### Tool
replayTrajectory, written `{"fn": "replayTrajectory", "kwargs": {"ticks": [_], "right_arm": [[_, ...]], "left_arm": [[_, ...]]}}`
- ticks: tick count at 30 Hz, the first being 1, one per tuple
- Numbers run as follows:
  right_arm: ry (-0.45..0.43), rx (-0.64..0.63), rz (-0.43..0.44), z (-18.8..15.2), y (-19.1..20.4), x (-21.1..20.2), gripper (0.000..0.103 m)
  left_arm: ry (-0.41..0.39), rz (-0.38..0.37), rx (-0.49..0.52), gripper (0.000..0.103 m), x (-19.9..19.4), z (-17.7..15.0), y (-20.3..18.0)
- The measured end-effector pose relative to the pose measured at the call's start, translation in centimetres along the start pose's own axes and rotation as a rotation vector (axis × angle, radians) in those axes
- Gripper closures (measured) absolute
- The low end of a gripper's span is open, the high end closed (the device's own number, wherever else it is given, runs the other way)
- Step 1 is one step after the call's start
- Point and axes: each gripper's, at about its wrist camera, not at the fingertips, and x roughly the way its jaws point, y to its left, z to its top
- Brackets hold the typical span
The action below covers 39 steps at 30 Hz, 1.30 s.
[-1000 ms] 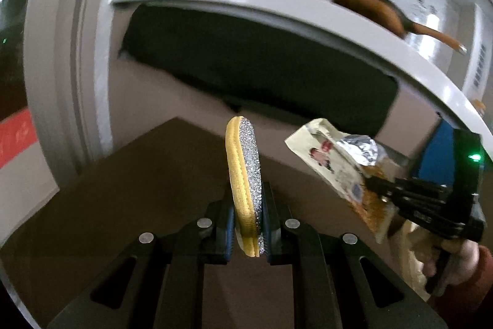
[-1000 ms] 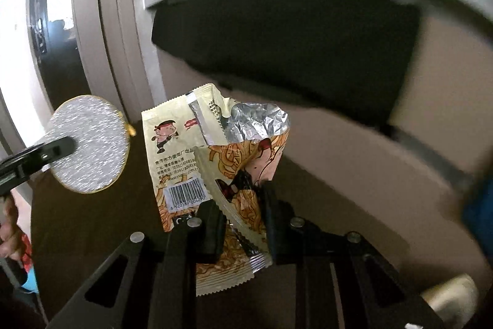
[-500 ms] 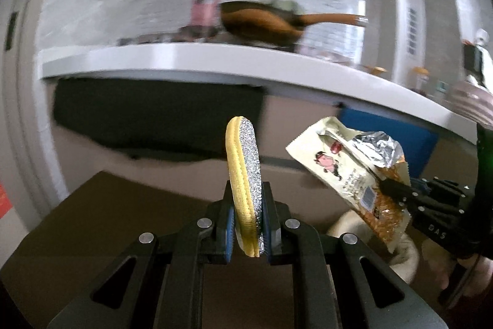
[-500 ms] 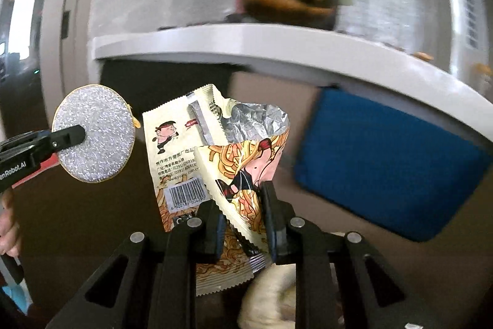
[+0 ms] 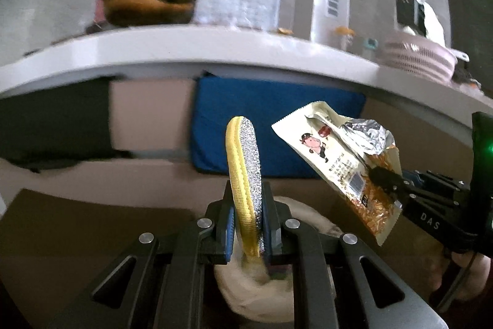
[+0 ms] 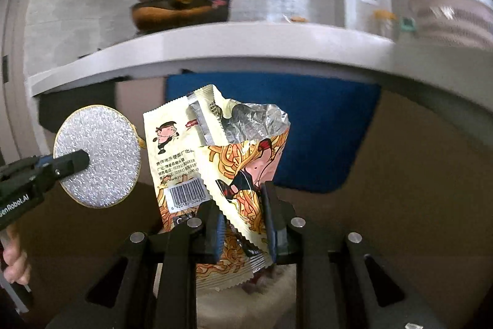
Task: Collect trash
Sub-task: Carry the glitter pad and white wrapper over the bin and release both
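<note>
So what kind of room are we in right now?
Probably a home kitchen: a white countertop, a pink colander on it, and a cartoon wall sticker of two people cooking behind it.

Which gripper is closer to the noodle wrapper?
Right. The right gripper is shut on the noodle wrapper, pinching its lower part. The left gripper is off to the wrapper's left, apart from it, gripping a glittery round pad.

White counter (image 5: 191, 51) overhanging ahead
</note>
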Motion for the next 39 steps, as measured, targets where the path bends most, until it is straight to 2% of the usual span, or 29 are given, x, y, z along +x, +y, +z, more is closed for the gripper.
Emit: {"fn": "replayTrajectory", "kwargs": {"ticks": [4, 9, 14, 21, 29, 34, 36, 39], "right_arm": [[0.064, 0.04, -0.02, -2.1, -2.3, 1.7, 0.083], [0.206, 0.082, 0.013, -4.8, -3.8, 6.7, 0.083], [0.351, 0.133, 0.065, -7.3, -4.4, 11.8, 0.083], [0.447, 0.093, 0.069, -9.1, -3.7, 15.7, 0.083], [0.511, 0.045, 0.044, -10.6, -3.1, 17.5, 0.083], [0.543, 0.018, 0.051, -10.8, -2.6, 16.7, 0.082], [0.562, 0.007, 0.063, -11.0, -2.2, 16.5, 0.08], [0.581, 0.005, 0.072, -11.4, -2.0, 16.3, 0.078]], "left_arm": [[0.091, -0.056, -0.016, 0.088, 4.1, -1.2, -1.2], [0.242, -0.15, -0.077, 0.088, 9.6, -3.9, -0.8], [0.367, -0.128, -0.131, 0.088, 14.3, -6.0, 0.5], [0.5, -0.152, -0.143, 0.088, 17.9, -8.2, 0.9], [0.525, -0.131, -0.139, 0.088, 19.9, -9.0, 1.2], [0.518, -0.162, -0.157, 0.085, 19.1, -9.0, 1.8], [0.511, -0.166, -0.163, 0.08, 18.9, -8.8, 2.2], [0.479, -0.185, -0.187, 0.065, 18.0, -8.5, 2.5]]}}
